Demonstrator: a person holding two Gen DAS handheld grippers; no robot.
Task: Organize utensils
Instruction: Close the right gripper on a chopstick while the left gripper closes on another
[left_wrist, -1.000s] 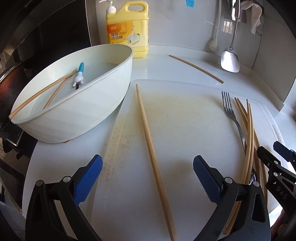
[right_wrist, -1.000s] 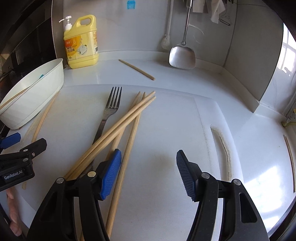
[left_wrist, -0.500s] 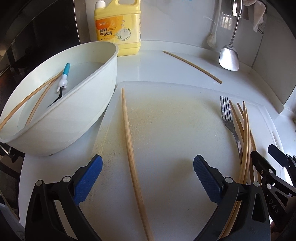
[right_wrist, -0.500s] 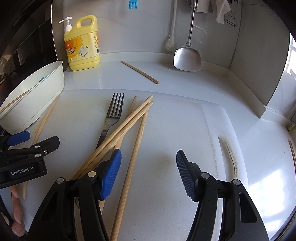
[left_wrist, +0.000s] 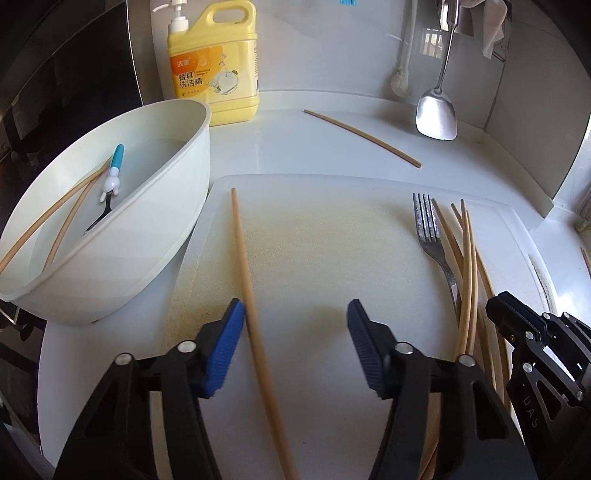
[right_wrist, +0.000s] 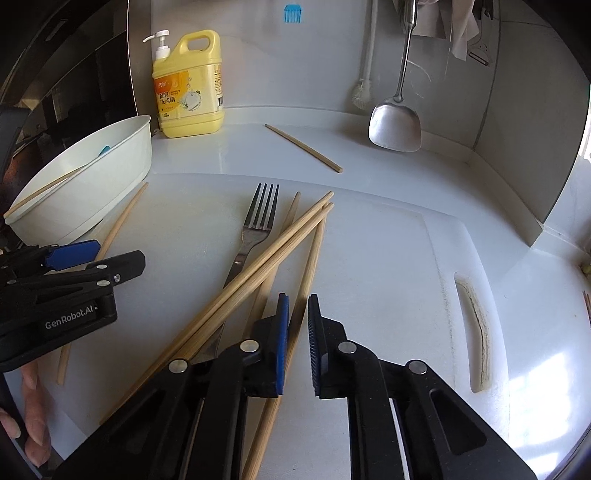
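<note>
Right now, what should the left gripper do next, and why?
Probably close the left gripper on the chopstick. It is open, and the chopstick lies on the board between its fingers, close beside the left one. After that it could join the two in the bowl.

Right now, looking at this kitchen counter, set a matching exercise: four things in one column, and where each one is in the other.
Things:
1. fork
2. spatula
3. soap bottle
4. blue-handled utensil

Places:
A. inside the bowl
B. hanging at the back wall
C. on the cutting board, beside chopsticks
D. standing behind the bowl

Pairs: 1-C, 2-B, 3-D, 4-A
</note>
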